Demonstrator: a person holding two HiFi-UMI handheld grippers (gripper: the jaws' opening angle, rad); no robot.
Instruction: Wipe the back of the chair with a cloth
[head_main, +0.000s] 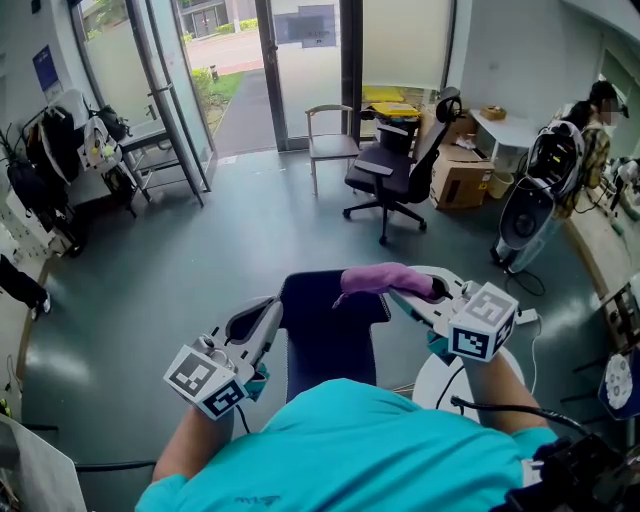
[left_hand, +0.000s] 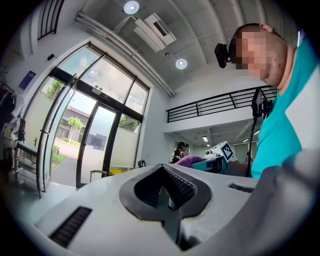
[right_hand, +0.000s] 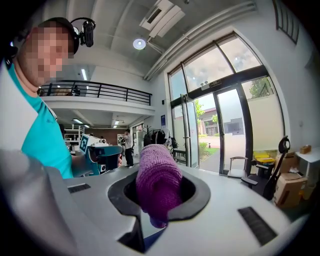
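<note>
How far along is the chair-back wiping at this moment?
Done: the right gripper is shut on the purple cloth. In hand: the cloth sits at the top edge of the dark chair back; contact is unclear. Remaining: wiping the back itself. The left gripper is shut, empty, beside it.

The dark chair back (head_main: 330, 345) is found at near centre, between the left gripper (head_main: 265, 318) and the right gripper (head_main: 405, 292), so direct passage across is blocked. The right end of its top edge is occupied by the purple cloth (head_main: 385, 278). Free room is noted to its left. A white round tabletop (head_main: 428, 390) is set close at near right. Beyond, the grey floor (head_main: 250, 240) is open up to the office chair (head_main: 395, 170), with a fan (head_main: 525, 215) posted far right.
</note>
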